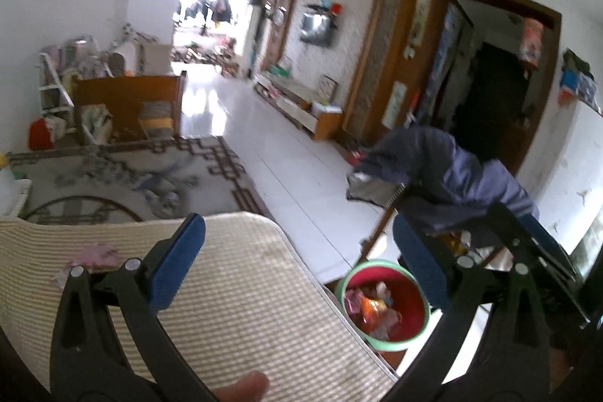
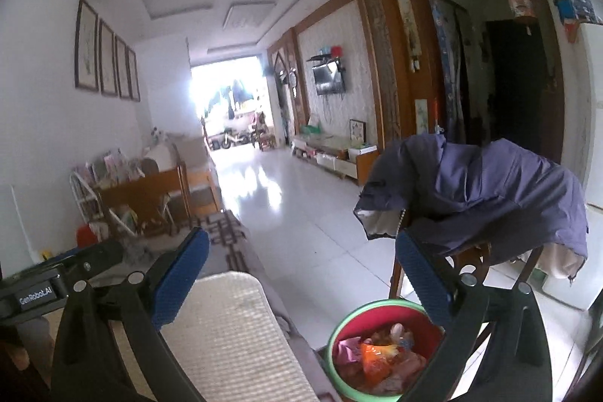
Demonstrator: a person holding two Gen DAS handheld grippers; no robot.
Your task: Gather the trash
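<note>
L gripper [image 1: 299, 262]: blue ribbed pads wide apart, nothing between them. R gripper [image 2: 303, 275]: same build, jaws spread wide, empty. Landmark = red bucket [image 1: 410, 307] w/ green rim, round plastic, on pale tiled floor. Both grippers hover above it and to its L side, over a woven striped mat [image 1: 233, 289], beige, ridged weave, which lies just L of bucket. Trash [image 1: 371, 307] sits inside bucket: crinkled wrappers, orange and pink, glossy. Behind bucket, wooden chair [image 2: 397, 274] draped w/ a purple jacket [image 2: 490, 191], soft matte cloth. L view only: fingertip [image 1: 245, 387] at bottom edge, pink scrap [image 1: 96, 255] on mat well L of bucket, patterned carpet [image 1: 124, 176] beyond the mat. R view only: black body of L gripper w/ white label at far L, well L of bucket.
</note>
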